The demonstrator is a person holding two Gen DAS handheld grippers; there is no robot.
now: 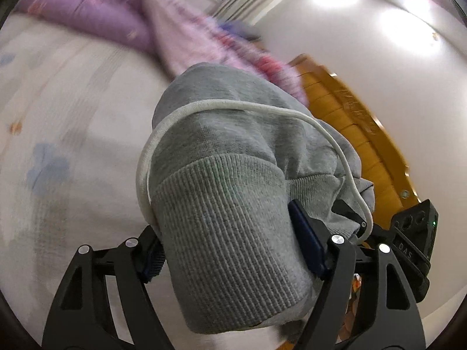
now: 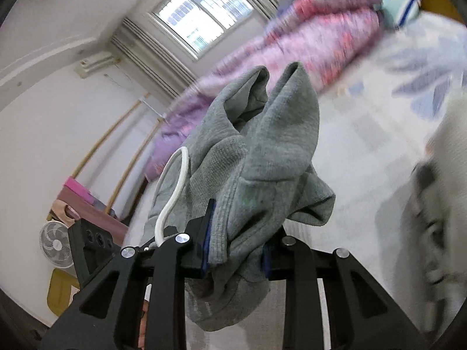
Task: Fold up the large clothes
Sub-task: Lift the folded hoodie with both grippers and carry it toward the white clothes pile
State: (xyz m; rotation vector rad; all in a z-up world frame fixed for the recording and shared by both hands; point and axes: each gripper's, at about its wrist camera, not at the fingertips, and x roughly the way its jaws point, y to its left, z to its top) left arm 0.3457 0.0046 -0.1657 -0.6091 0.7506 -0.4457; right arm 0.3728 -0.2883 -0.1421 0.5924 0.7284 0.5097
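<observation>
A grey sweatshirt (image 1: 221, 145) with a ribbed hem (image 1: 227, 221) and a white drawstring (image 1: 233, 105) hangs lifted above the bed. My left gripper (image 1: 230, 233) is shut on a thick bunch of the ribbed hem, its jaws held wide by the cloth. In the right wrist view the same grey sweatshirt (image 2: 262, 157) rises in two folds from my right gripper (image 2: 236, 242), which is shut on a thinner bunch of it. The drawstring (image 2: 175, 180) loops past the left finger. Each gripper's black body shows at the edge of the other's view.
Below lies a white bed sheet (image 1: 73, 116) with pale flowers. A purple and pink quilt (image 2: 306, 49) is heaped along the far side. A wooden bed frame (image 1: 353, 122) runs at the right. A blurred pale garment (image 2: 443, 204) lies nearby, and a fan (image 2: 55, 245) stands by the wall.
</observation>
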